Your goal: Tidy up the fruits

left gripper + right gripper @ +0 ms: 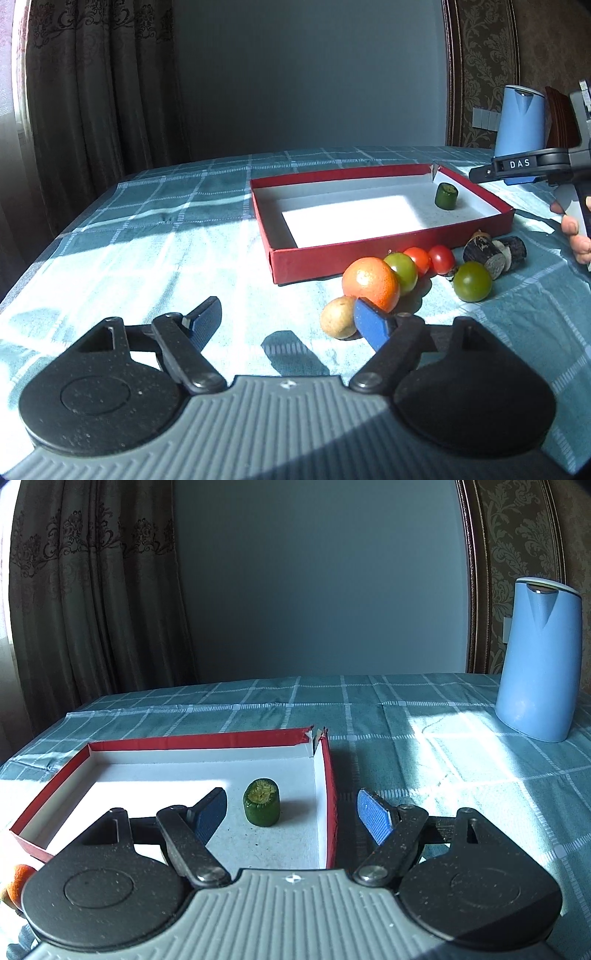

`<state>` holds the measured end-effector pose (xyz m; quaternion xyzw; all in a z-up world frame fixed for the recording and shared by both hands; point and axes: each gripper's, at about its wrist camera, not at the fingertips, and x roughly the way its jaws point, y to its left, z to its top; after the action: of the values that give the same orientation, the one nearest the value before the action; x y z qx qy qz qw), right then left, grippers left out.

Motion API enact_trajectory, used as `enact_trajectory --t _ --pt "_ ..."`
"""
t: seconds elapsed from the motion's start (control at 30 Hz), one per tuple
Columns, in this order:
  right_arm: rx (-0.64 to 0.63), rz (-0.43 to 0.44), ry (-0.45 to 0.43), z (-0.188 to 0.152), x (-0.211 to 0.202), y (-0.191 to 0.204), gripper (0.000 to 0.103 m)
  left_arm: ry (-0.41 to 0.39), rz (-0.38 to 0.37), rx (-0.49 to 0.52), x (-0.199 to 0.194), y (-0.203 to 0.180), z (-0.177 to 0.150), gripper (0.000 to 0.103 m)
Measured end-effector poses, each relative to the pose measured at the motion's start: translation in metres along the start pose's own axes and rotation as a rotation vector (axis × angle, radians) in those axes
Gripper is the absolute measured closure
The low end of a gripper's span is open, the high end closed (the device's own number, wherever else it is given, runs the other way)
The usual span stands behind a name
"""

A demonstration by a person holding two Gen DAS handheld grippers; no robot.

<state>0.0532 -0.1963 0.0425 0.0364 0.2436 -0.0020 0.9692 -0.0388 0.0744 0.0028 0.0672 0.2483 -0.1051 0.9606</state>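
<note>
A shallow red box (pixel 391 249) with a white floor lies on the checked tablecloth; it also shows in the right wrist view (pixel 330 775). One green cut piece (pixel 446 196) stands in its far right corner, also in the right wrist view (pixel 261 806). In front of the box lie an orange (pixel 371 282), a small brown fruit (pixel 338 316), two green tomatoes (pixel 472 281), two red tomatoes (pixel 441 258) and dark cut pieces (pixel 495 253). My left gripper (pixel 288 319) is open and empty, left of the brown fruit. My right gripper (pixel 293 812) is open and empty above the box's right wall.
A blue jug (pixel 539 657) stands at the table's back right; it also shows in the left wrist view (pixel 519 122). Curtains hang behind the table on the left. The right gripper's body and the hand holding it (pixel 535 166) show at the right edge.
</note>
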Motion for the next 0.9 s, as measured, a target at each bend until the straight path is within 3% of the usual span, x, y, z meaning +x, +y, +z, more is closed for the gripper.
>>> enact_trajectory --t 0.23,0.3,0.33,0.5,0.57,0.73,0.9 --pt "-0.021 -0.010 0.002 -0.003 -0.001 0.004 0.025 0.042 -0.051 0.050 0.016 -0.011 0.007 0.030" --pt "-0.011 0.004 0.002 -0.003 -0.002 0.003 0.025 0.079 -0.091 0.054 0.020 -0.010 0.004 0.044" --pt "-0.008 0.014 0.003 -0.003 -0.004 0.002 0.025 0.108 -0.105 0.066 0.022 -0.012 0.002 0.061" --pt "-0.012 0.022 -0.018 -0.004 -0.011 0.005 0.025 0.124 -0.114 0.074 0.028 -0.017 0.005 0.070" --pt "-0.022 0.015 -0.019 -0.004 -0.011 0.006 0.025 0.125 -0.118 0.084 0.029 -0.020 0.005 0.079" --pt "-0.010 0.031 -0.019 -0.003 -0.014 0.003 0.025 0.090 -0.063 0.112 0.020 -0.025 0.008 0.079" --pt "-0.008 0.033 -0.017 -0.006 -0.023 0.000 0.025 0.016 -0.040 0.080 0.011 -0.023 0.035 0.079"
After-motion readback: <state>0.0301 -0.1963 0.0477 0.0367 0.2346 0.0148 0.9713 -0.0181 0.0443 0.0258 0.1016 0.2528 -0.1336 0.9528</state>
